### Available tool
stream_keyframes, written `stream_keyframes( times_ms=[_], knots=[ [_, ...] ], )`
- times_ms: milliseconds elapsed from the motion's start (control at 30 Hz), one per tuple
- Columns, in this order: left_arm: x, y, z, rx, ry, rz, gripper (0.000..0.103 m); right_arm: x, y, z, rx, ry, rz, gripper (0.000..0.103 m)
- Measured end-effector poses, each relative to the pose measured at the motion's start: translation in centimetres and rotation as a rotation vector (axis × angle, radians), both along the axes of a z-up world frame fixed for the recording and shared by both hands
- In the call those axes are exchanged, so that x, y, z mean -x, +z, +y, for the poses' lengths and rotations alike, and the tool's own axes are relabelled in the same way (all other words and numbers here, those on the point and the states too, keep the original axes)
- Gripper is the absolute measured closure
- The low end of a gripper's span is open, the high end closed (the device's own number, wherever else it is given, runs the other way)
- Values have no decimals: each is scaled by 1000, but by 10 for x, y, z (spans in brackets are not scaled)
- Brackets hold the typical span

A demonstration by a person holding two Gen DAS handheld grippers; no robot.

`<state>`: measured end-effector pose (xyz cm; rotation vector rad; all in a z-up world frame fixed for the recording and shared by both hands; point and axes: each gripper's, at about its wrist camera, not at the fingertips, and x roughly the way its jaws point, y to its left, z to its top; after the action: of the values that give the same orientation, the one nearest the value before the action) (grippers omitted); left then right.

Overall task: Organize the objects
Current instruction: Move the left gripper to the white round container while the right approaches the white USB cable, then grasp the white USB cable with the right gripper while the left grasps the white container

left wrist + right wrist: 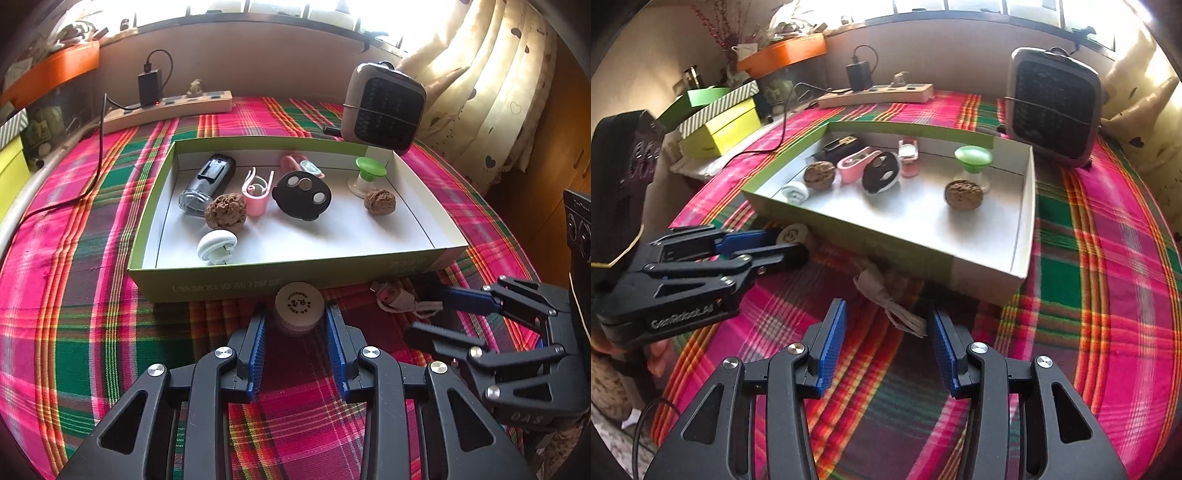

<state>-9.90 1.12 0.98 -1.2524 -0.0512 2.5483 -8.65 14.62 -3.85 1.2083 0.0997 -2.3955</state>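
A green cardboard box [258, 275] [897, 240] on the plaid cloth holds several small items: two walnuts [225, 212] [379, 201], a pink clip [255, 192], a black disc [302, 195], a green-topped piece [370, 170] and a white plug [217, 245]. My left gripper [298, 314] is open, its fingers on either side of a small round beige jar [299, 304] that stands in front of the box. My right gripper [888, 321] is open, just short of a bundled pinkish cable [886, 295] [399, 297] by the box's front wall.
A small grey fan heater [384, 107] [1052, 107] stands behind the box at right. A power strip [170, 109] with a black charger lies at the back. Yellow and green boxes [720, 125] are stacked at the left. A curtain [491, 92] hangs at right.
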Motion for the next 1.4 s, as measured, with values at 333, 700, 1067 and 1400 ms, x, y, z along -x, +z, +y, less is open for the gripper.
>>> stream_keyframes(
  times_ms=[333, 700, 1067, 1400],
  knots=[
    [0, 0, -2, -3, 3, -1, 74, -20, -2, -10, -6, 55, 0, 57],
    [-1, 0, -6, -2, 15, -1, 74, -18, -3, -21, -34, 45, 16, 57],
    [0, 1, -9, -5, 16, -2, 74, -4, -2, -29, -66, -5, 33, 57],
    [0, 1, -9, -6, 15, -1, 74, 3, -3, -31, -90, -56, 53, 57]
  ],
)
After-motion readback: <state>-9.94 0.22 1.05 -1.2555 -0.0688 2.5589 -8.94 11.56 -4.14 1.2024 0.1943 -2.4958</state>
